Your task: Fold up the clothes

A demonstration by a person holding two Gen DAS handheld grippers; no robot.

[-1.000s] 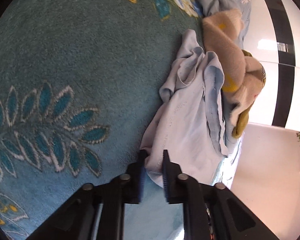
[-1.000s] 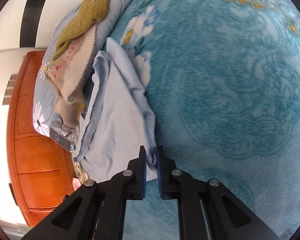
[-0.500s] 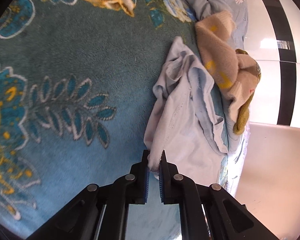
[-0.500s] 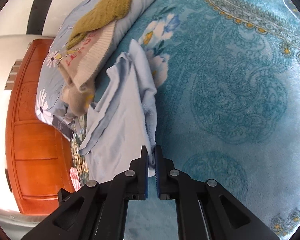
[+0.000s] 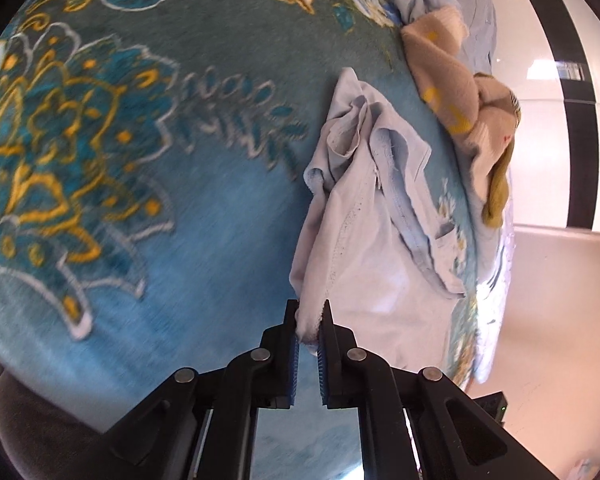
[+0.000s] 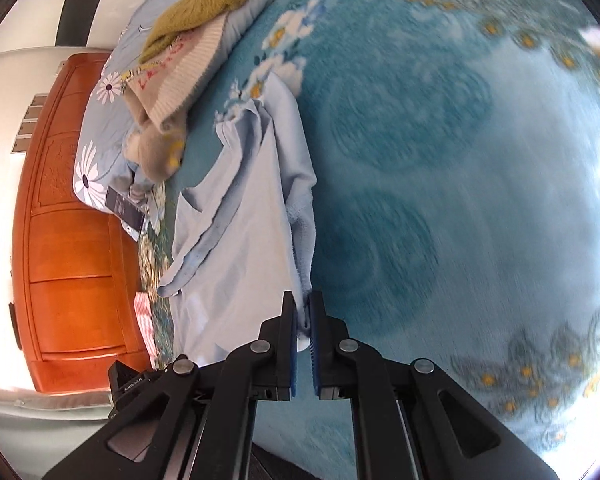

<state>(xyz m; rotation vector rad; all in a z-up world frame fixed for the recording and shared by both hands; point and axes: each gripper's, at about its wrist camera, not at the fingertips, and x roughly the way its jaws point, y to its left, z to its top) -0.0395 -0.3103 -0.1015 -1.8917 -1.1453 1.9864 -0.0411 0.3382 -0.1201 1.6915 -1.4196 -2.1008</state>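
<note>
Both grippers clamped on the same pale blue garment [image 5: 364, 216]: left gripper [image 5: 308, 316] pinching one near corner, right gripper [image 6: 304, 312] pinching another [image 6: 256, 208]. Cloth running away from both sets of fingers along its long axis, bunched at the far end, across the teal blanket [image 5: 148, 184] toward the sweaters [image 5: 456, 92]. Neither hand nearer; spreading or folding judged equally possible.
</note>
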